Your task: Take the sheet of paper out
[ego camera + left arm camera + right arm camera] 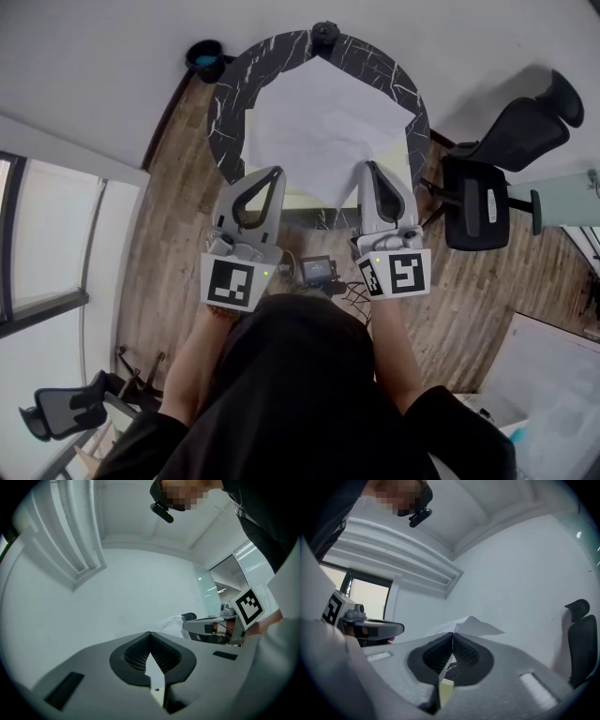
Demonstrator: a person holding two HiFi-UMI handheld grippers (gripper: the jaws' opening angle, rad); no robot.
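Head view looks down on one round black marbled desk (pixel 230 112) standing on a wood floor (pixel 178 234). One white sheet of paper (pixel 323 122) lies rumpled across the desk, over a pale yellow layer (pixel 305 199). Two grippers hold the sheet's near edge: the left gripper (pixel 277 171) at its left part, the right gripper (pixel 366 167) at its right. In each gripper view the fingers are pressed together at the tips, and the sheet rises just beyond them. Two black office chairs stand well apart, one (pixel 487 187) right of the desk and one (pixel 66 408) lower left. One dark bin (pixel 206 56) sits by the wall.
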